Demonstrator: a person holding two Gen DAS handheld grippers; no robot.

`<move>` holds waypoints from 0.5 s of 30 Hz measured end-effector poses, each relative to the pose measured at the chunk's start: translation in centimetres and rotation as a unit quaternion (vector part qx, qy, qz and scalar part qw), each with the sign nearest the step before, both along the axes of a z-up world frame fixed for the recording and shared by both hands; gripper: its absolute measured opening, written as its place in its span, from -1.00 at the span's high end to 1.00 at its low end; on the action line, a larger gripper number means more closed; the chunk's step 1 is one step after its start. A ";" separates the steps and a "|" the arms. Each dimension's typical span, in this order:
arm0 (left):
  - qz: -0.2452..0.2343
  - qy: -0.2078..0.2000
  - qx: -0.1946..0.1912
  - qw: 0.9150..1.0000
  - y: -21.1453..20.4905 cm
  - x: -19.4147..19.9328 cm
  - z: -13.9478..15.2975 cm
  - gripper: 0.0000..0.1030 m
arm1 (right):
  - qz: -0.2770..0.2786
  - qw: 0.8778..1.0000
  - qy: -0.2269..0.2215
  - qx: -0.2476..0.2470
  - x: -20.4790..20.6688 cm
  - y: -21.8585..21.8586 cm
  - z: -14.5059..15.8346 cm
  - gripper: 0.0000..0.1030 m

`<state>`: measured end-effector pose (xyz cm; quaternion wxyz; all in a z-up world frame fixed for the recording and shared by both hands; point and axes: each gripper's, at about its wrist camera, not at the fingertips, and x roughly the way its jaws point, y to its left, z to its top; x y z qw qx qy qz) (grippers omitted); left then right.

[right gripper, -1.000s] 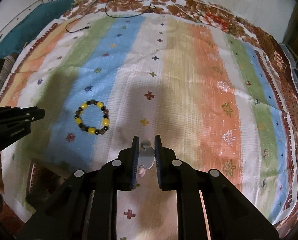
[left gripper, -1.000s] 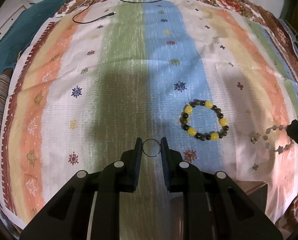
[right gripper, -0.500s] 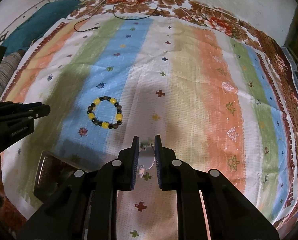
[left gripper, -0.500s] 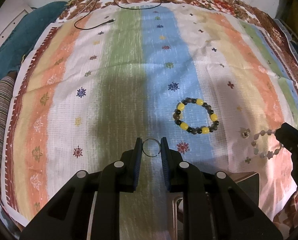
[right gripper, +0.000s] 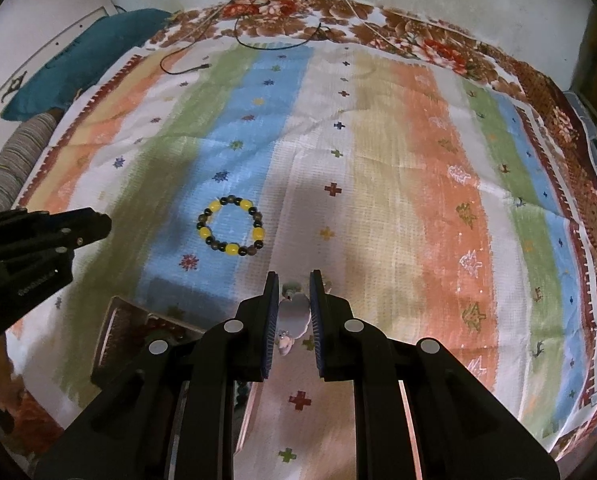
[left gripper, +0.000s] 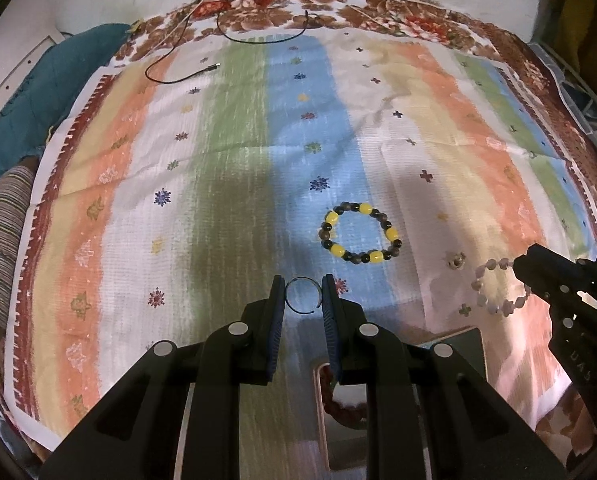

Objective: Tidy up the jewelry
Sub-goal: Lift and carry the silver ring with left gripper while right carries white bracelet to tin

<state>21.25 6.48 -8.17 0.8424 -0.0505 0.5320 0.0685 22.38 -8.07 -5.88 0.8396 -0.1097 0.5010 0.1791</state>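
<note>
Covering the bed is your striped pastel woven cloth (left gripper: pixel 234 184), white wall behind. Your left gripper (left gripper: pixel 303 294) pinches a thin open wire ring (left gripper: pixel 303 295); your right gripper (right gripper: pixel 294 300) clamps a pale beaded bracelet (left gripper: pixel 498 290), mostly hidden between its fingers.

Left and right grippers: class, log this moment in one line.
left gripper: shut on thin ring | right gripper: shut on pale bracelet | beaded bracelet: on cloth

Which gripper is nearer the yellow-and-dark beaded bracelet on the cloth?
Hard to call. The yellow-and-dark beaded bracelet lies between them: left gripper down-left holding a wire ring, right gripper down-right holding a pale bracelet.
</note>
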 end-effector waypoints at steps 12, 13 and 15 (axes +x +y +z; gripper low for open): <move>-0.002 -0.041 -0.010 0.999 -1.0 -2.8 2.9 0.65 | 0.005 0.999 -0.023 0.041 -2.4 -0.7 2.7 0.68; -0.001 -0.045 -0.008 0.999 -1.1 -3.1 3.1 0.65 | 0.007 0.999 -0.023 0.046 -2.7 -0.8 2.8 0.68; -0.005 -0.052 -0.005 0.999 -1.6 -3.6 3.4 0.65 | 0.014 0.998 -0.024 0.050 -3.2 -0.8 3.0 0.68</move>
